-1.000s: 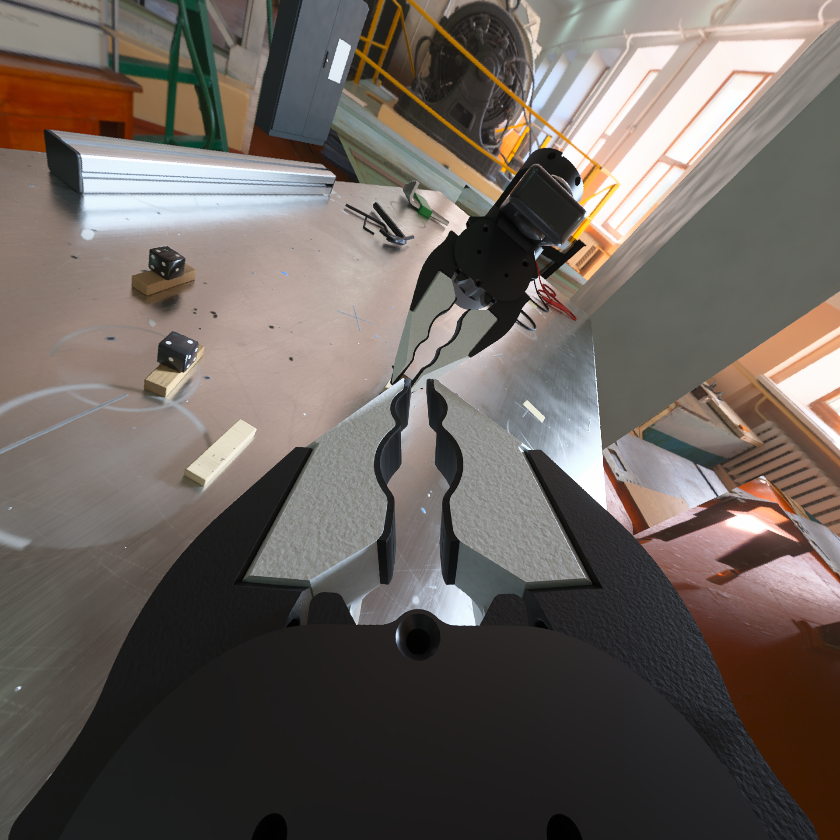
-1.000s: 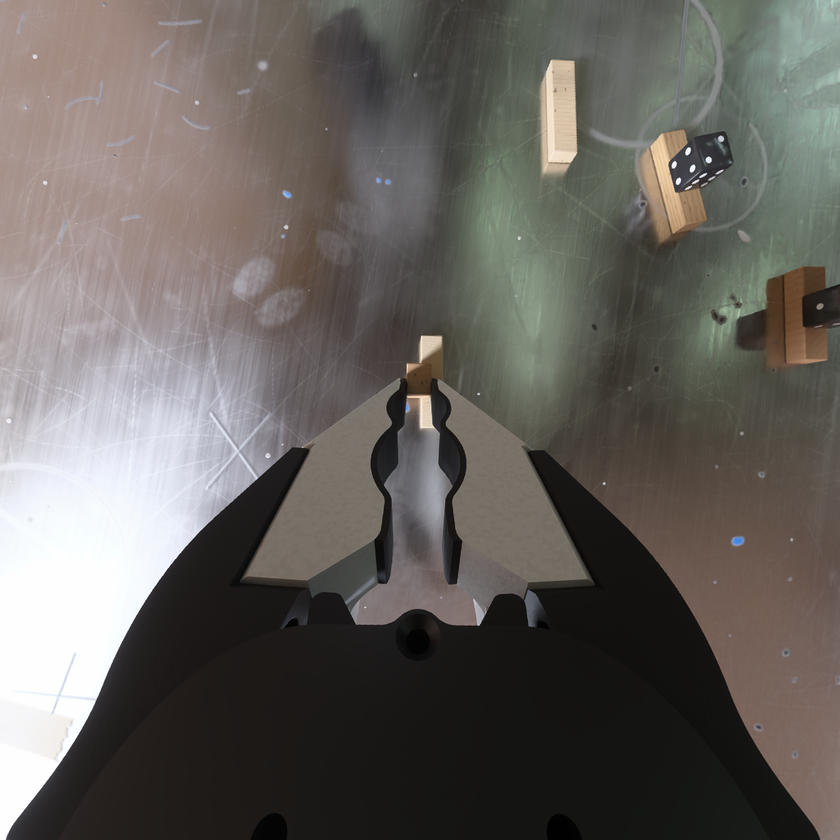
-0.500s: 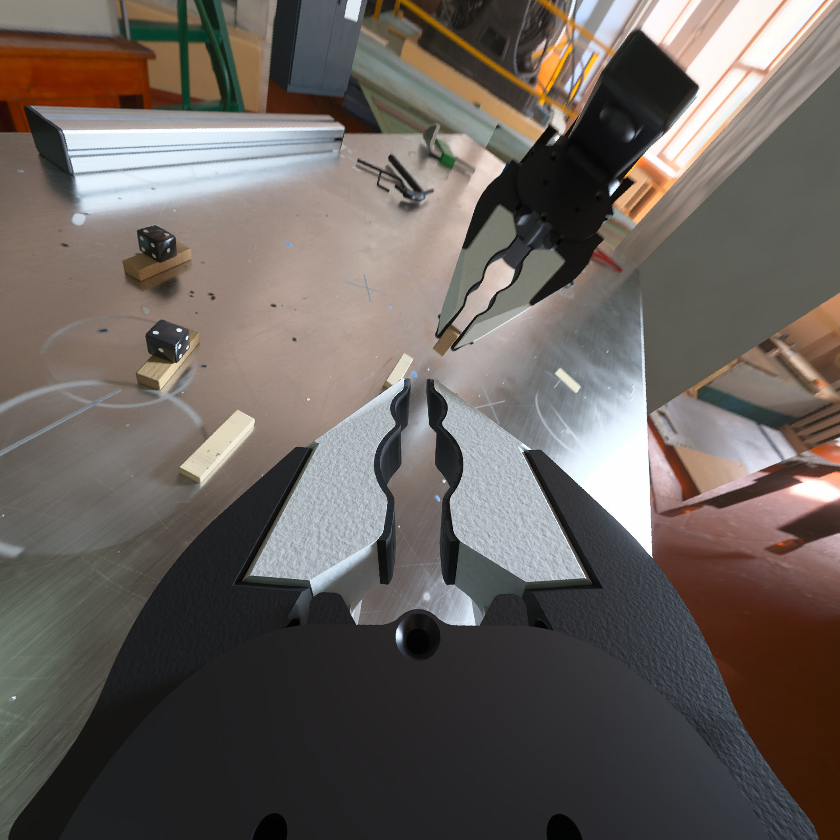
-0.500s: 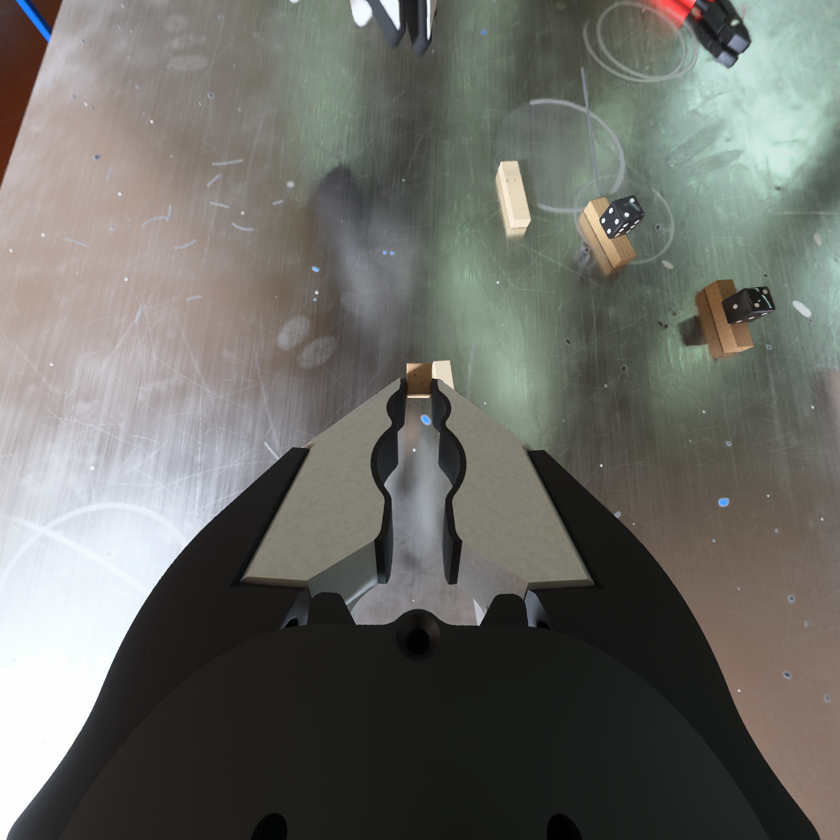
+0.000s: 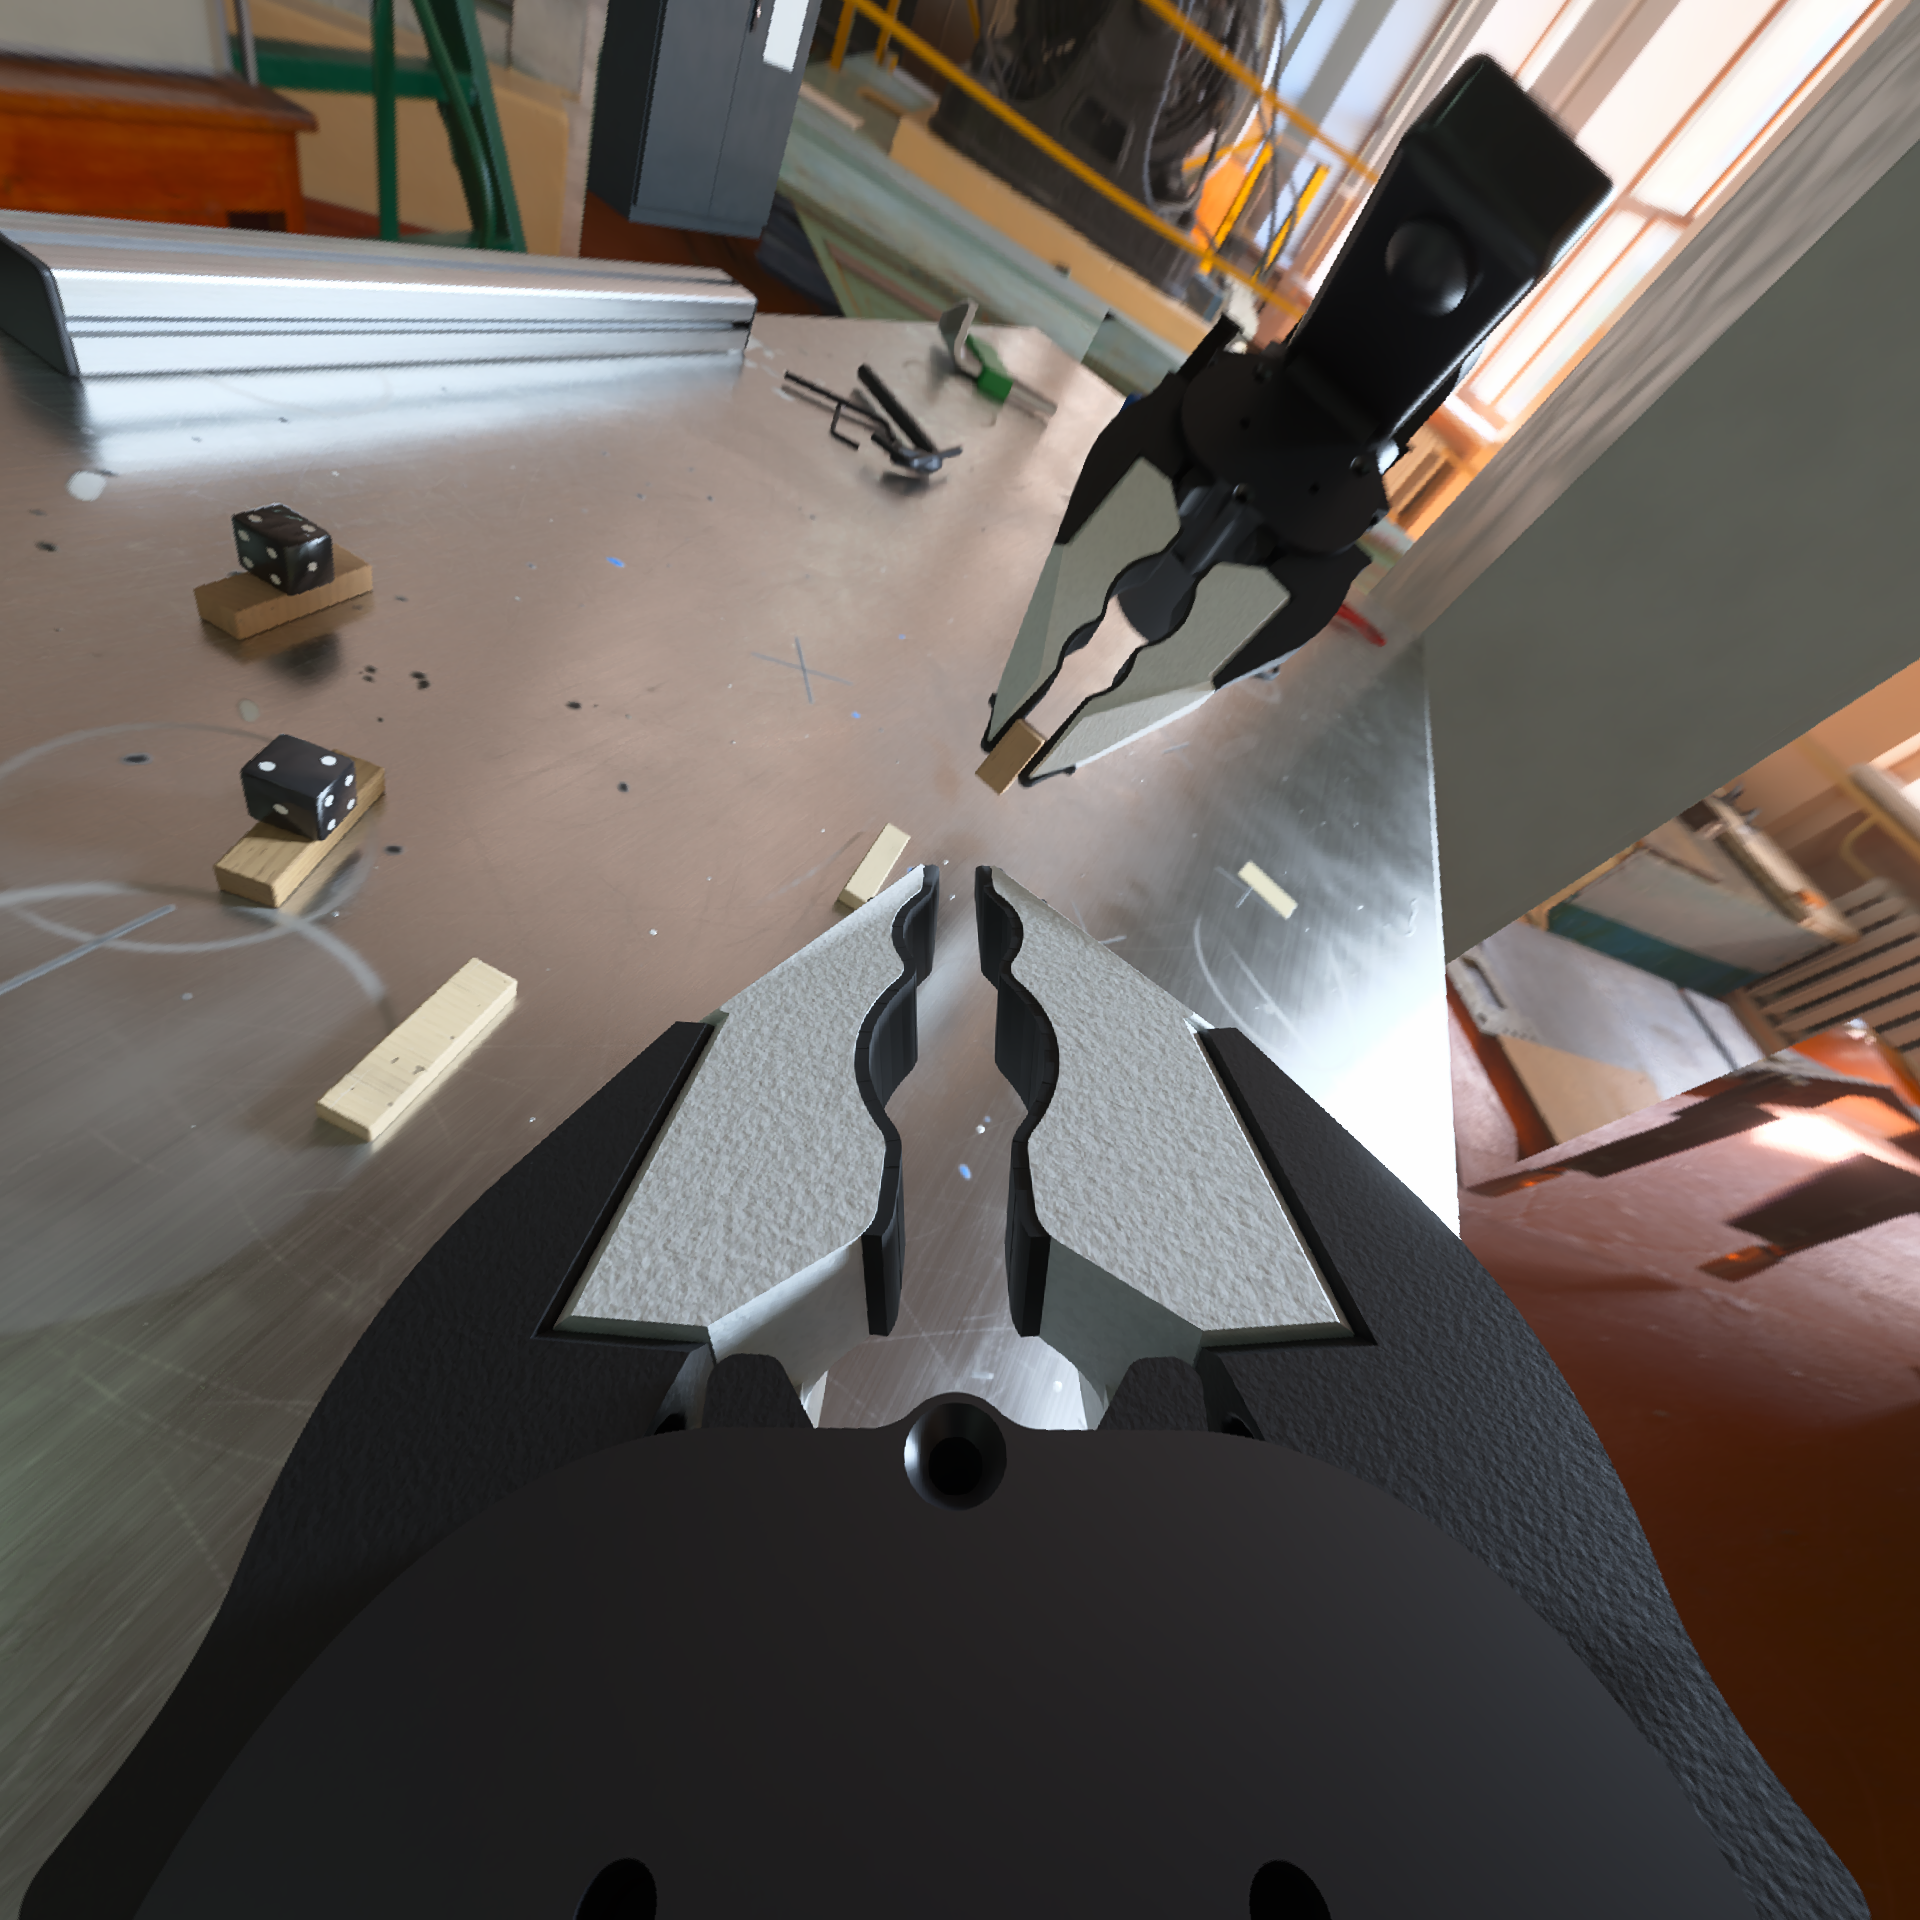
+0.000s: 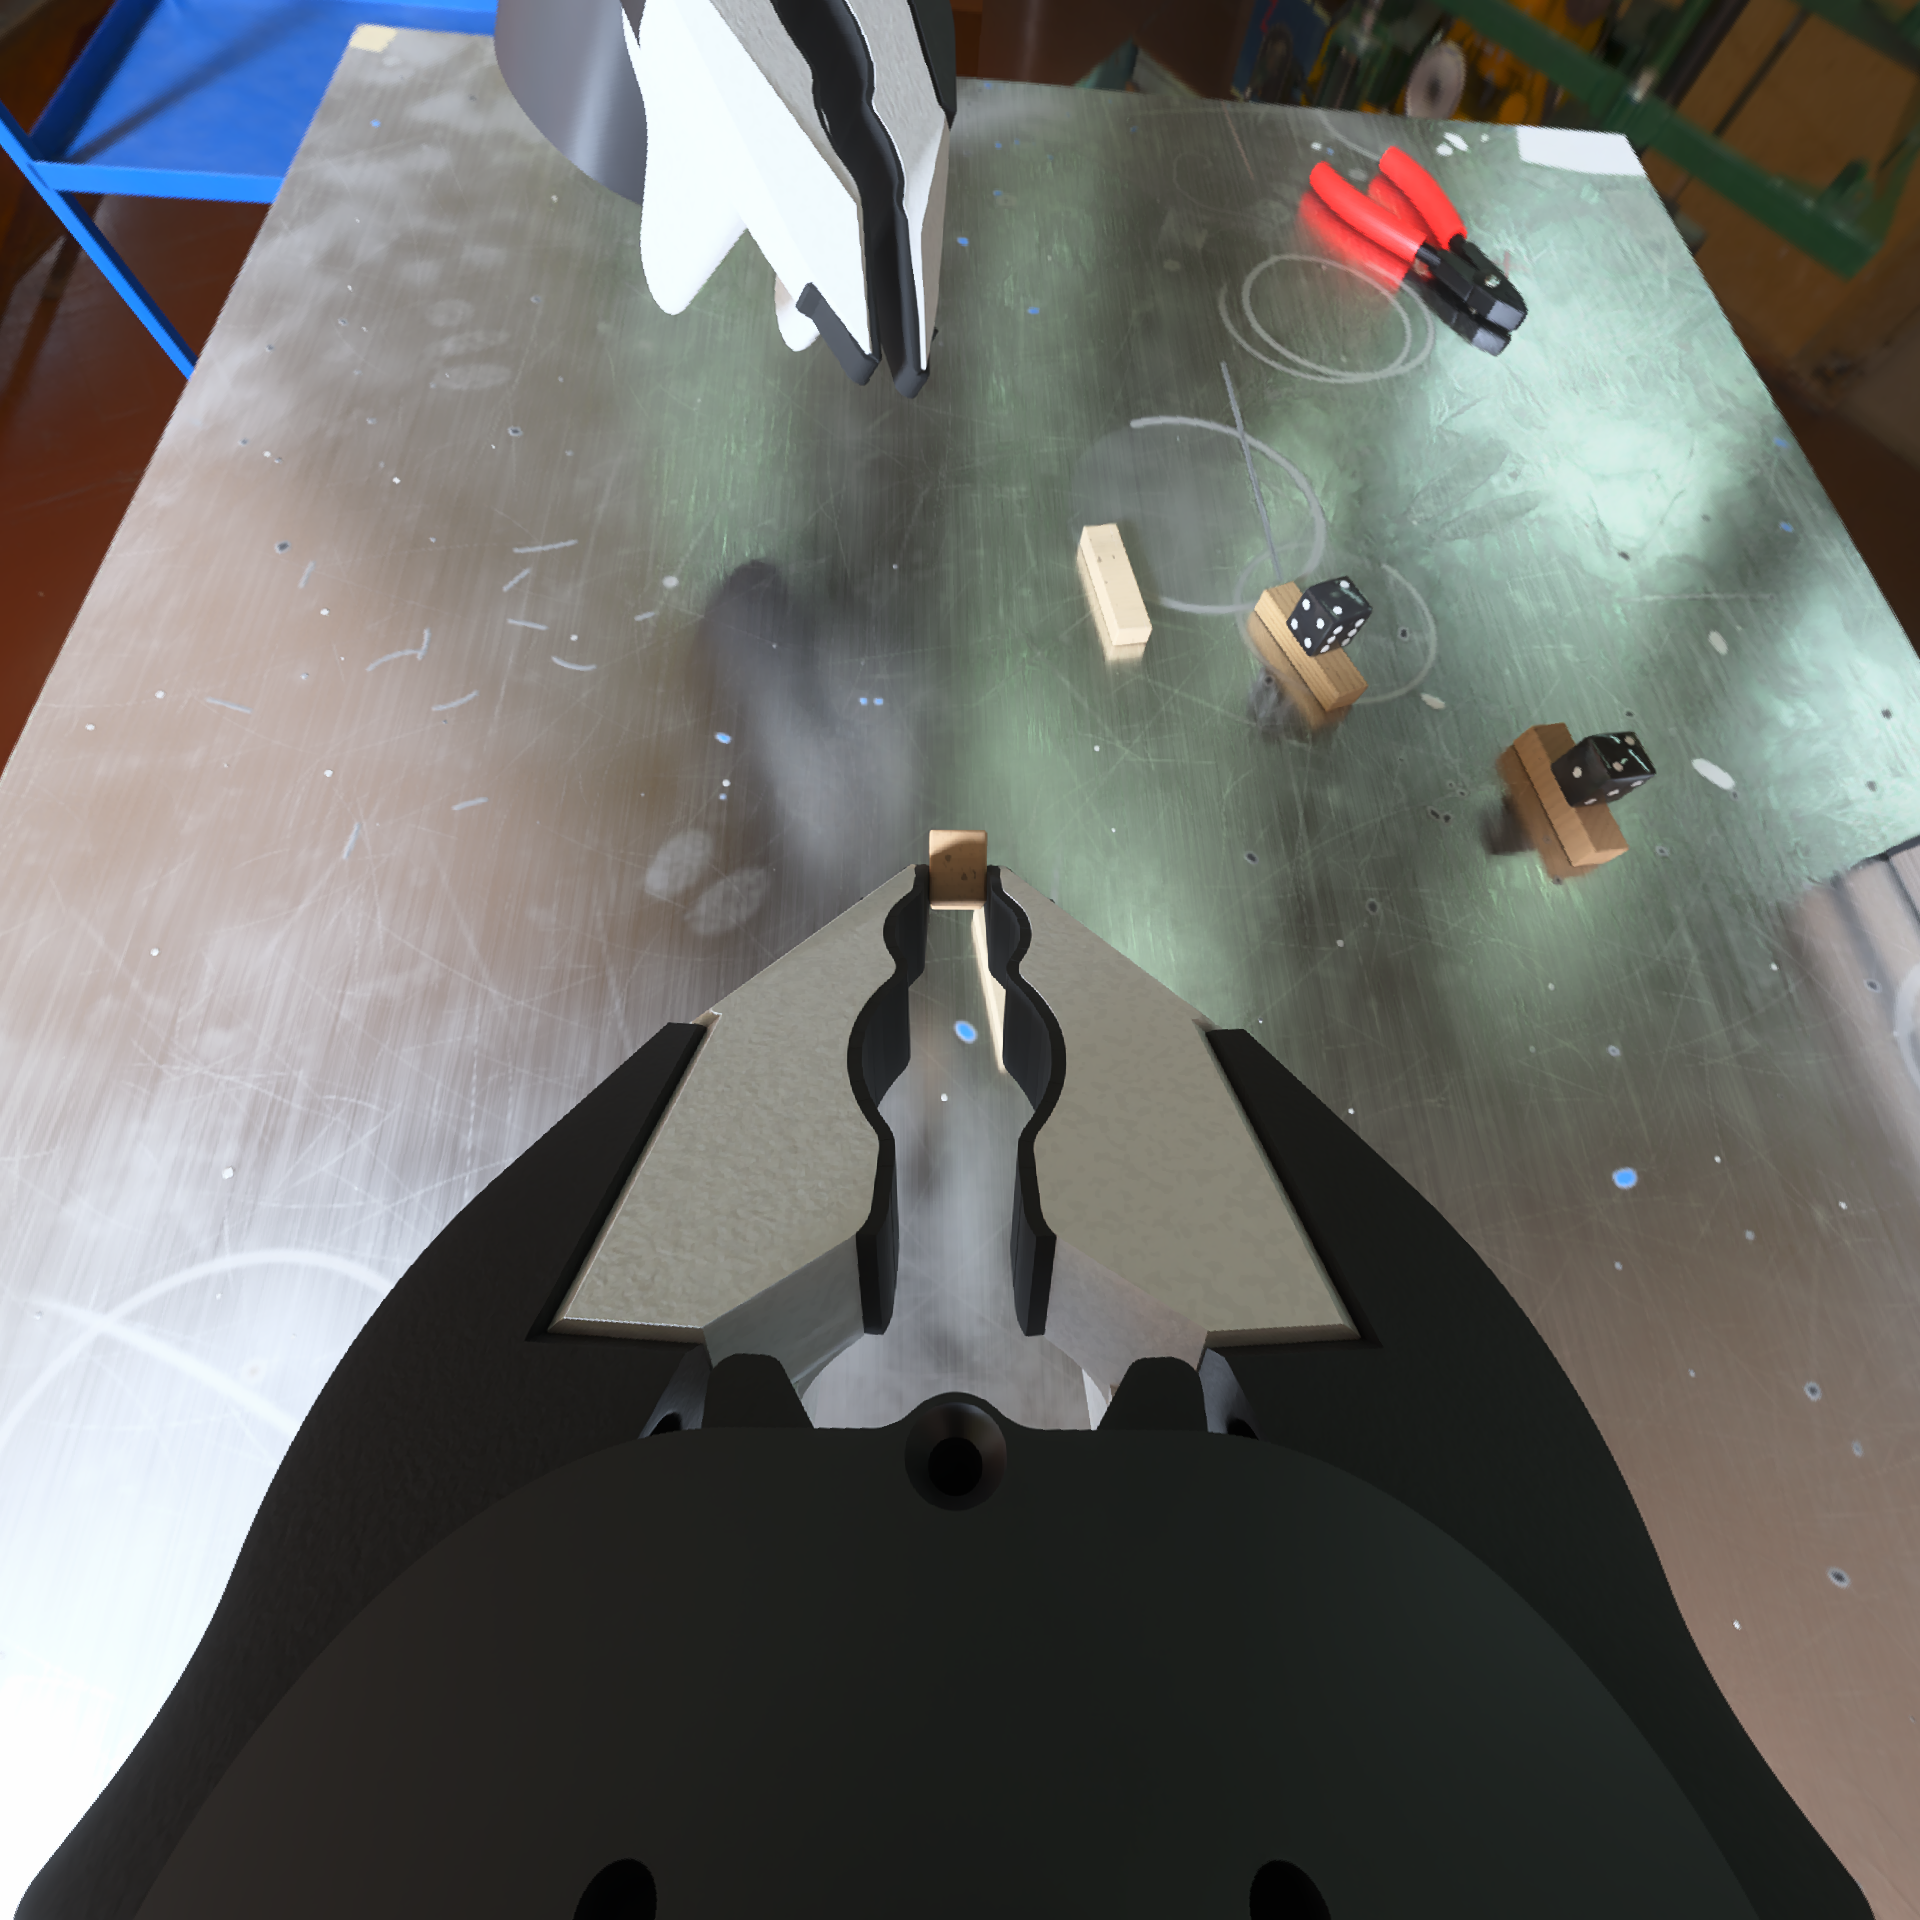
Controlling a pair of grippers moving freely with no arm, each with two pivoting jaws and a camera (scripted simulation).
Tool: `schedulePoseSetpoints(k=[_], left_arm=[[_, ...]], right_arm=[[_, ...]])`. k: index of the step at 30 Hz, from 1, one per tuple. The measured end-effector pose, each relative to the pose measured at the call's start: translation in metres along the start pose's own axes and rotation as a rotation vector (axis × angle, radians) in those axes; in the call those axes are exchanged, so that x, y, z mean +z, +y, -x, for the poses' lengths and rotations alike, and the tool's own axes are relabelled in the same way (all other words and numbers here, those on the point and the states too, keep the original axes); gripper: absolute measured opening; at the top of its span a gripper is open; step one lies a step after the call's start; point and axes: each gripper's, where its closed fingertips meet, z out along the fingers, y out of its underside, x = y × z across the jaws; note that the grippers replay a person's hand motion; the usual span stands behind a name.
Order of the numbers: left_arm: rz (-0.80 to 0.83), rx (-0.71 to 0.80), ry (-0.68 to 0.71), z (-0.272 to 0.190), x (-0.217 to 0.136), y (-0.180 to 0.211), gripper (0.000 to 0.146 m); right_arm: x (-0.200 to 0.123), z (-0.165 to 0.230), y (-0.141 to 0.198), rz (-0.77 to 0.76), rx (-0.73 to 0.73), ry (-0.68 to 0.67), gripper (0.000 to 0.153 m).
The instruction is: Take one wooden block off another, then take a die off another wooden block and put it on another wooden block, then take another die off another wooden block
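The small tan wooden block (image 6: 956,868) is being pinched in the nearly closed right tool (image 6: 957,883), clear above the scratched steel counter (image 6: 416,831), with the dice lying ahead to its right.

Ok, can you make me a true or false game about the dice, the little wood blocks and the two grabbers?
1. The right gripper holds a small wooden block up off the metal table. True.
2. Both dice lie flat on the table. False: the nearer die and the farther die each sit on a wooden block.
3. The pale block has nothing on top. True.
4. The left gripper is squeezing a die. False: nothing is between its fingers, which stand slightly apart.
5. The red-handled pliers lie on the table. True.
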Motion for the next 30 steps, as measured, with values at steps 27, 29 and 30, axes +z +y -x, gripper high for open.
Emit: schedulePoseSetpoints(k=[27, 29, 30], left_arm=[[-0.408, -0.099, 0.271, -0.014, -0.059, -0.056, 0.006], [-0.316, -0.05, 0.182, -0.009, -0.052, -0.047, 0.006], [-0.236, -0.007, 0.109, -0.005, -0.047, -0.039, 0.006]], right_arm=[[-0.001, 0.001, -0.092, -0.157, -0.114, 0.015, 0.01], [-0.001, 0.001, -0.091, -0.153, -0.113, 0.018, 0.01], [-0.001, 0.001, -0.088, -0.149, -0.11, 0.02, 0.01]])
